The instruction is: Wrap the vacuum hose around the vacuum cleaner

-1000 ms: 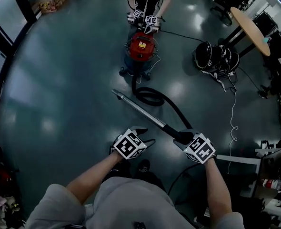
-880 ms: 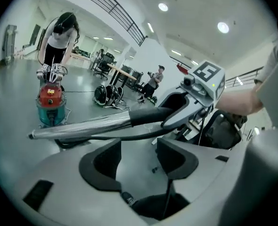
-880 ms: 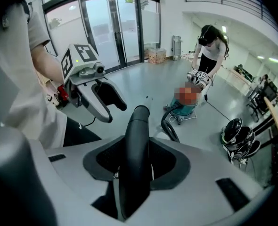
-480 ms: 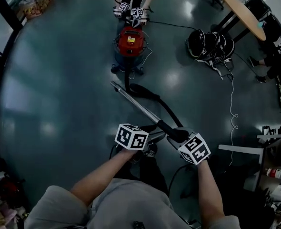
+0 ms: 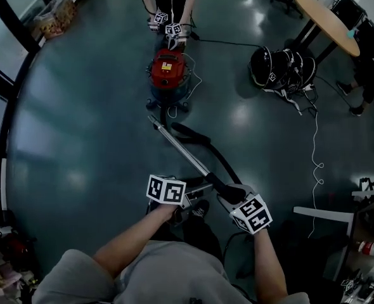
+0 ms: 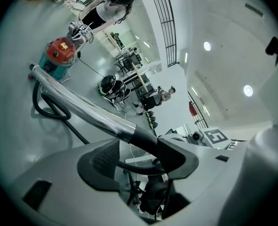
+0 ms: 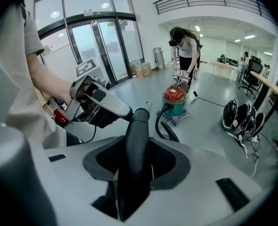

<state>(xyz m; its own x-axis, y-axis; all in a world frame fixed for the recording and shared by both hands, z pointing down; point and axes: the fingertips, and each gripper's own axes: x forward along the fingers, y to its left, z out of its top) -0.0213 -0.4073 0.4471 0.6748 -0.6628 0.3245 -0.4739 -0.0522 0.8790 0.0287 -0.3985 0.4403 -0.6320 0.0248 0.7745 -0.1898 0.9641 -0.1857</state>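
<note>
Head view: vacuum cleaner [image 5: 168, 70] sits far, mid-floor. Hose [image 5: 196, 136] leaves it in a loose loop on the floor and comes toward the near side, ending in a metal wand [image 5: 180, 145] w/ black handle [image 5: 228, 187]. Right gripper [image 5: 230, 196] is clamped on that handle; left gripper [image 5: 196, 190] is just left of it.

Left gripper view: jaws wide apart, wand crosses just past the tips, pads not pressing it afaict, so released.

Right gripper view: handle squeezed btw both pads, pointing away toward vacuum cleaner.

Handling, my guess: wand is stiff, light, smooth metal = slippery, so grip the handle. Hose is soft, springy, prob wants to uncoil; take it close to vacuum cleaner.
</note>
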